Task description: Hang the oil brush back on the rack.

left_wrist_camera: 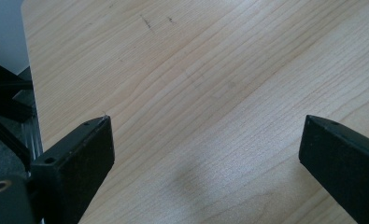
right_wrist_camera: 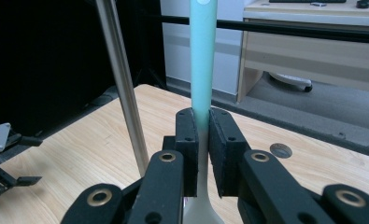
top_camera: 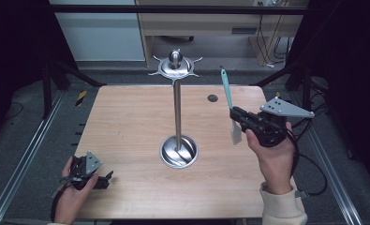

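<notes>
Left gripper [top_camera: 108, 177] rests low on the near left of the pale wooden surface [top_camera: 126, 122], fingers apart, nothing between them. Right gripper [right_wrist_camera: 203, 154] hovers above the right side, fingers clamped on the teal-handled, white-bladed spatula [top_camera: 229, 97], handle up. Pick-up looks done; hanging it on the hooked top of the steel utensil stand [top_camera: 177, 112], mid-surface, is probably left. Beyond: dark frame rails, wooden desk, cables.
</notes>
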{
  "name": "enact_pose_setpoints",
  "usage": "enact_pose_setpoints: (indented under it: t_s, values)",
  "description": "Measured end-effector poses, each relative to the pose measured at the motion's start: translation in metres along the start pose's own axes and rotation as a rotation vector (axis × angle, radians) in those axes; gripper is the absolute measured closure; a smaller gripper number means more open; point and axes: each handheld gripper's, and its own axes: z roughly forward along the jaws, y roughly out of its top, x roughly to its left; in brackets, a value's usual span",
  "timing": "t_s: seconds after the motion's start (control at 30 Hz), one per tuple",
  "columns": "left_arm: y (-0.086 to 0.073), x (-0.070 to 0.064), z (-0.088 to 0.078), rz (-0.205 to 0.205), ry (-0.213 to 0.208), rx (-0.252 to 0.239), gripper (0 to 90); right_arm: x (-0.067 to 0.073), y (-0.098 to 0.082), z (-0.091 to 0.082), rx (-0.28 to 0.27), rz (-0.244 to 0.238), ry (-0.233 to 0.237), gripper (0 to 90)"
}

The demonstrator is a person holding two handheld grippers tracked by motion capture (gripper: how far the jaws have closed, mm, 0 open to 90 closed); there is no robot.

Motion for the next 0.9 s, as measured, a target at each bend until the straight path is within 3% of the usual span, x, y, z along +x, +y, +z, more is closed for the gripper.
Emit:
enact_pose_setpoints:
  t_s: [0.9]
  values:
    - [0.000,-0.001,0.001,0.012,-0.009,0.009,3.4,0.016,0.007,-0.004,-0.031,-0.051,0.083,82.4]
